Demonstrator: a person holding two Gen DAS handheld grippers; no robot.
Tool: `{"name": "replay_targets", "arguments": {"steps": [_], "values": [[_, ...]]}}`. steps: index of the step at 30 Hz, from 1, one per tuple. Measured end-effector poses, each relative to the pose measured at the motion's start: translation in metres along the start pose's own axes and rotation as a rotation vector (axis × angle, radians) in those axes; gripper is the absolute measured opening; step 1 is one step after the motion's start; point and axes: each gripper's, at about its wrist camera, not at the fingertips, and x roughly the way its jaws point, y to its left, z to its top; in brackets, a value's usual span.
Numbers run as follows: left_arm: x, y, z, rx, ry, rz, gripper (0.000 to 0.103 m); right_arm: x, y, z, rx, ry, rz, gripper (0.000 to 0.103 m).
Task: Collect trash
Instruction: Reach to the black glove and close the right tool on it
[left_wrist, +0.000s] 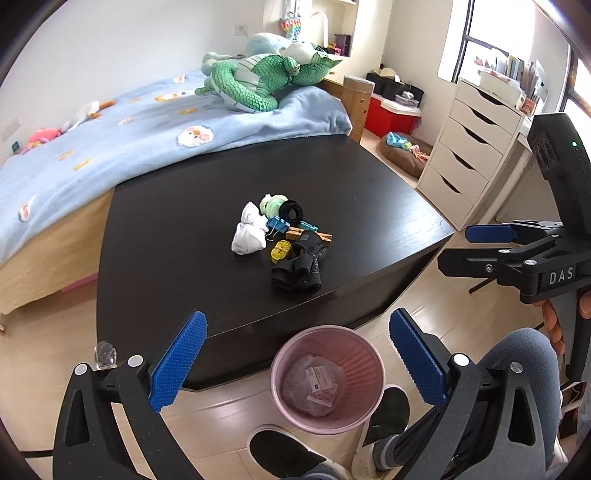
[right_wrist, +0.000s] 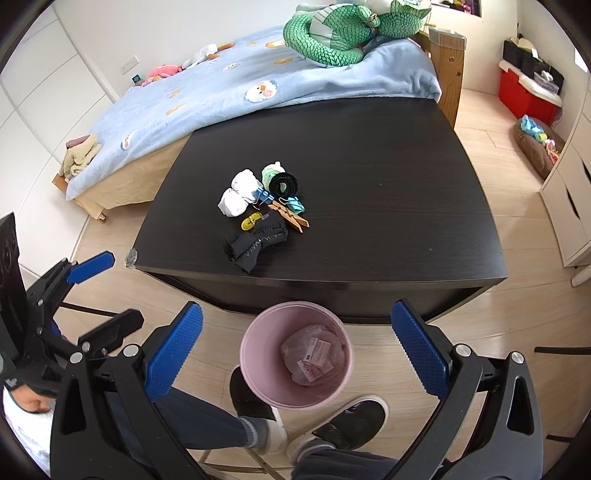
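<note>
From the left wrist view, the left tool (left_wrist: 297, 358) hangs with its blue pads spread wide and nothing between them. Below the gap a pink bin (left_wrist: 328, 378) stands on the wooden floor, just in front of the near edge of the dark bench (left_wrist: 177, 236). Inside the bin lie a crumpled clear wrapper and a few small paper slips (left_wrist: 321, 384). In the middle of the bench sits a tight pile: white cloth balls (left_wrist: 249, 230) on the left, a pale green bundle (left_wrist: 271, 205) and a black tape roll (left_wrist: 291, 212) at the far side, blue clips (left_wrist: 277, 223), a wooden peg (left_wrist: 312, 234), a yellow scrap (left_wrist: 281, 250), and black socks (left_wrist: 299, 267) nearest. The right tool (left_wrist: 452, 247) juts in from the right edge, held over the floor beside the bench, its pads apart and empty. A bed (left_wrist: 110, 147) with a green plush (left_wrist: 258, 79) lies behind the bench, and white drawers (left_wrist: 469, 155) stand at the far right. The person's shoes (left_wrist: 388, 410) rest just beside the bin.

From the right wrist view, the right tool (right_wrist: 297, 350) is likewise spread, with nothing pinched. The bin (right_wrist: 295, 354) sits between its pads in the picture, on the floor, close against the front of the bench (right_wrist: 388, 184), with the slips (right_wrist: 316, 354) at its bottom. The pile rests left of centre on the bench: cloth balls (right_wrist: 238, 194), roll (right_wrist: 283, 184), peg (right_wrist: 290, 218), socks (right_wrist: 256, 240). The left tool (right_wrist: 107, 288) shows at the left edge, pads apart, over the floor.
</note>
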Motion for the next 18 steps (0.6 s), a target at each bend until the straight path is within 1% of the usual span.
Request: {"name": "replay_targets", "arguments": {"steps": [2,6,11,14,18], "values": [[-0.001,0.003,0.000,-0.004,-0.005,0.000,0.095,0.007,0.003,0.007,0.013,0.013,0.027,0.100],[-0.004,0.006,-0.001,-0.009,-0.011,0.002,0.095,0.023,0.011,0.020,0.028,0.039,0.024,0.100],[-0.007,0.011,-0.002,-0.016,-0.020,0.005,0.095,0.049,0.016,0.040,0.096,0.085,0.066,0.100],[-0.009,0.013,-0.001,-0.019,-0.023,0.005,0.095,0.066,0.018,0.048,0.120,0.114,0.059,0.100],[-0.010,0.015,-0.001,-0.026,-0.028,0.009,0.095,0.090,0.014,0.054,0.206,0.171,0.091,0.100]]}}
